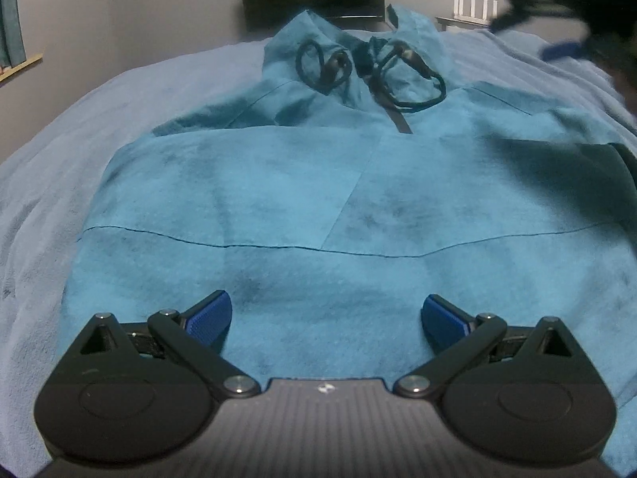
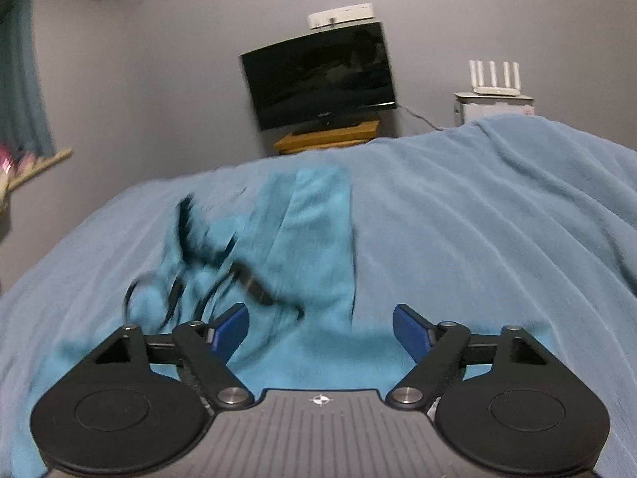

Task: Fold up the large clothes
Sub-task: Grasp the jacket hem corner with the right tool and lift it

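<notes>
A teal hooded garment [image 1: 302, 191] lies flat on a light blue blanket [image 1: 47, 167], hood and black drawcords [image 1: 370, 71] at the far end. My left gripper [image 1: 326, 318] is open and empty over its near hem. My right gripper [image 2: 320, 330] is open and empty above the garment's hood end [image 2: 310, 239], where the black drawcords [image 2: 223, 267] look blurred. The right gripper also shows as a dark blur at the top right of the left wrist view [image 1: 573, 8].
The blanket [image 2: 497, 219] covers the whole bed. Beyond it, against the grey wall, stand a dark TV [image 2: 318, 75] on a wooden stand [image 2: 330, 135] and a white router [image 2: 493, 79] on a box. A teal curtain [image 2: 20, 79] hangs at the left.
</notes>
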